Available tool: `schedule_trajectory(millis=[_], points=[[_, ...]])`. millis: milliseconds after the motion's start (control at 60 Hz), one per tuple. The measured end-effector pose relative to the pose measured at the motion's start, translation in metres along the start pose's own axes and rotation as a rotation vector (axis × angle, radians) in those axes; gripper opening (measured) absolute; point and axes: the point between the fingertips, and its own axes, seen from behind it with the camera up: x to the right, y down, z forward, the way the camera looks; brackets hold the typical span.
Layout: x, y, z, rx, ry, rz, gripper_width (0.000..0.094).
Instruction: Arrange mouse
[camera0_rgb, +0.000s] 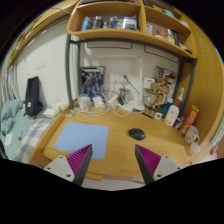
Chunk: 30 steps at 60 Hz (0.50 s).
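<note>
A small black mouse (137, 133) lies on the wooden desk (120, 150), to the right of a blue mouse mat (83, 136). My gripper (113, 161) is open and empty, its two magenta pads (80, 159) spread wide above the desk's near part. The mouse is well beyond the fingers, a little right of their middle. The blue mat lies ahead of the left finger.
The back of the desk holds glass jars (121, 101), small bottles and figures (170, 112). A wooden shelf (120, 35) with books hangs above. A dark bag (33, 97) and a bed with cloth (14, 125) are to the left.
</note>
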Motion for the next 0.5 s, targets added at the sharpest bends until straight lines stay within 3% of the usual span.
schedule_trajectory(millis=[233, 500], points=[[0.092, 0.042, 0.083, -0.087, 0.118, 0.030, 0.0860], [0.136, 0.044, 0.187, -0.148, 0.095, 0.013, 0.0861]])
